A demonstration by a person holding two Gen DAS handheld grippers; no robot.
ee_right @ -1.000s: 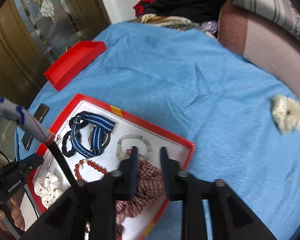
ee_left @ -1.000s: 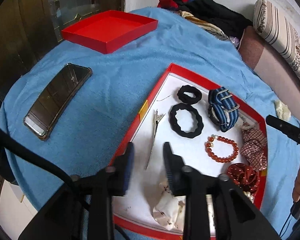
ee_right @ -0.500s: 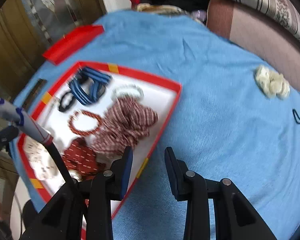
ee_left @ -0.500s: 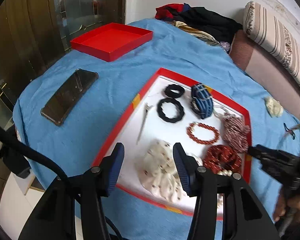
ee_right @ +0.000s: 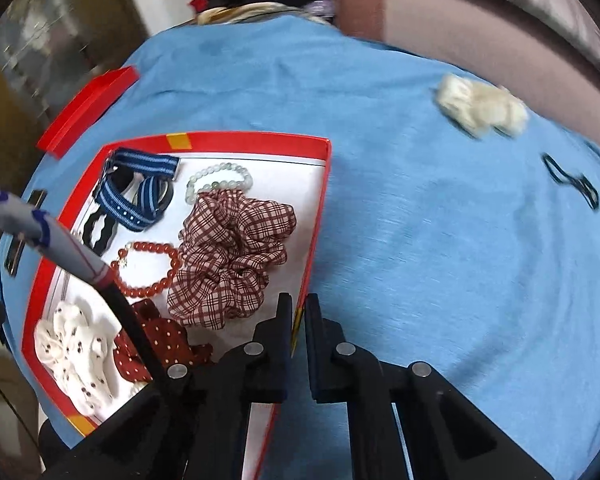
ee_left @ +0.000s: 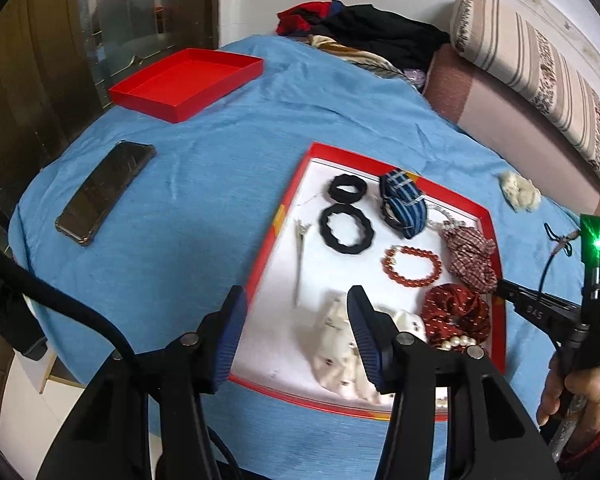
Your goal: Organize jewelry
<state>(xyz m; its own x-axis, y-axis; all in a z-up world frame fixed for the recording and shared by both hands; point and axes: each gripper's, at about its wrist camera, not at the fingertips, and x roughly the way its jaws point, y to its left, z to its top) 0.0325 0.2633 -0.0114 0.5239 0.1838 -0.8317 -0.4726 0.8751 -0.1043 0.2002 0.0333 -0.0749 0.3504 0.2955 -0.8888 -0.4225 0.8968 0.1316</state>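
Observation:
A red-rimmed white tray (ee_left: 288,204) (ee_right: 320,184) lies on the blue cloth. It holds black hair ties (ee_left: 346,226), a blue striped strap (ee_left: 402,208), a red bead bracelet (ee_left: 412,266), a plaid scrunchie (ee_right: 232,256), a red dotted scrunchie (ee_left: 454,314), a white dotted scrunchie (ee_left: 342,344), a pale bead bracelet (ee_right: 220,180) and a metal clip (ee_left: 300,256). My left gripper (ee_left: 296,332) is open and empty above the tray's near edge. My right gripper (ee_right: 298,344) is nearly shut and empty over the tray's right rim. A cream scrunchie (ee_right: 480,106) and a thin black tie (ee_right: 572,180) lie on the cloth outside the tray.
A red lid (ee_left: 186,84) sits at the far left of the cloth. A black phone (ee_left: 106,192) lies left of the tray. Clothes (ee_left: 364,36) are piled at the back. A striped cushion (ee_left: 540,56) and a pink sofa (ee_left: 500,108) stand on the right.
My left gripper pulled back and opened wider, leaving the white scrunchie in the tray. My right gripper swung right off the plaid scrunchie and its fingers narrowed.

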